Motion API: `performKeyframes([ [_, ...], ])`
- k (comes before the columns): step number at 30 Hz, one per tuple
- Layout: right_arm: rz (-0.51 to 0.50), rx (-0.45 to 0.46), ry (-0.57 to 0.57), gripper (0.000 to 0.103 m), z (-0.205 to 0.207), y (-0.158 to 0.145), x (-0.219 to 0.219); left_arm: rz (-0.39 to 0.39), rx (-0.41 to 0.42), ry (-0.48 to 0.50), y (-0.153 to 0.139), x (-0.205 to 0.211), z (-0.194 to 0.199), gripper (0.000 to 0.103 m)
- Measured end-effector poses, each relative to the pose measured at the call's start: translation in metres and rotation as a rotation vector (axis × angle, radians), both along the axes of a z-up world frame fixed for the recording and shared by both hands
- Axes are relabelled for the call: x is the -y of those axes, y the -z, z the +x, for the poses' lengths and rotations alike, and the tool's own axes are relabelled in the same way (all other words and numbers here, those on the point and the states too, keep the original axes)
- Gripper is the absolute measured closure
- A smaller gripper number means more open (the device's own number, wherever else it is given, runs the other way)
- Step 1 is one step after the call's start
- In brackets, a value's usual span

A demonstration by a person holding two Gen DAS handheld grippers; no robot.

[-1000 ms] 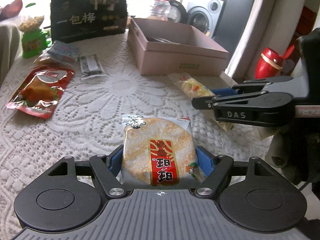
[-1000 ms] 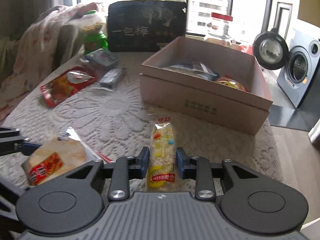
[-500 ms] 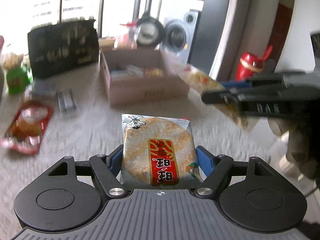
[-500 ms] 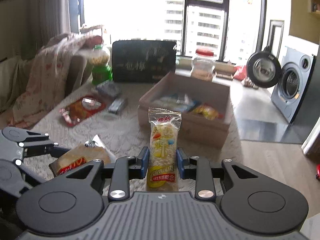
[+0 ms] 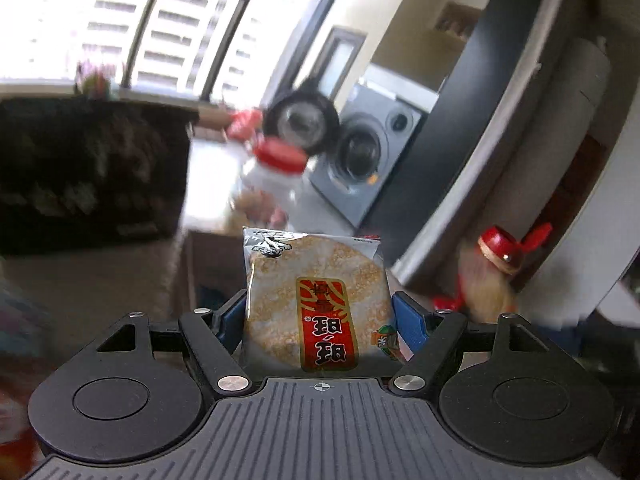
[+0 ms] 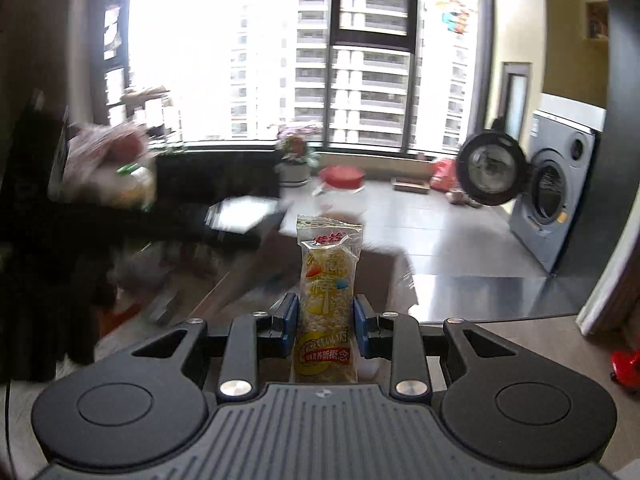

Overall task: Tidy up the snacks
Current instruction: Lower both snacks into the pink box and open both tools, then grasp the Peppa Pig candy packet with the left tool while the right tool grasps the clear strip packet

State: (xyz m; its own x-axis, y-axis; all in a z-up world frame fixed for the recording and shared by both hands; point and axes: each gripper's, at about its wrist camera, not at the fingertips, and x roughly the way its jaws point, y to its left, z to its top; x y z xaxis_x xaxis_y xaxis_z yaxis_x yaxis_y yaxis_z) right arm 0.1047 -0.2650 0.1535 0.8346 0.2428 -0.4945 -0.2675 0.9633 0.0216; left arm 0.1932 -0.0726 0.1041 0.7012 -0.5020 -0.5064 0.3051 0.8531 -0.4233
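Grey front-loading washing machine (image 6: 560,204) stands behind. Left gripper (image 5: 318,312) clamps a round rice cracker in clear wrapper (image 5: 316,300), red label with black Chinese characters. Right gripper (image 6: 325,322) clamps a narrow clear-wrapped puffed rice bar (image 6: 327,300), yellow label, in the air.

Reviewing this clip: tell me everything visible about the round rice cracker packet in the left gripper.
The rice cracker packet is a clear plastic wrapper with a crimped top edge, holding one round, golden, speckled cracker. A red label with black characters runs down its front, and a small cartoon print sits at the top left. It looks sealed and uncrushed. The left gripper is shut on it, its blue pads pressing both side edges. It stands upright, clear of the blurred table behind.
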Motion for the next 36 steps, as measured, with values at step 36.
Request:
performKeyframes([
  [36, 0.224, -0.505, -0.241, 0.047, 0.139, 0.057, -0.200, 0.040, 0.019, -0.454, 0.029, -0.238, -0.055, 0.024],
])
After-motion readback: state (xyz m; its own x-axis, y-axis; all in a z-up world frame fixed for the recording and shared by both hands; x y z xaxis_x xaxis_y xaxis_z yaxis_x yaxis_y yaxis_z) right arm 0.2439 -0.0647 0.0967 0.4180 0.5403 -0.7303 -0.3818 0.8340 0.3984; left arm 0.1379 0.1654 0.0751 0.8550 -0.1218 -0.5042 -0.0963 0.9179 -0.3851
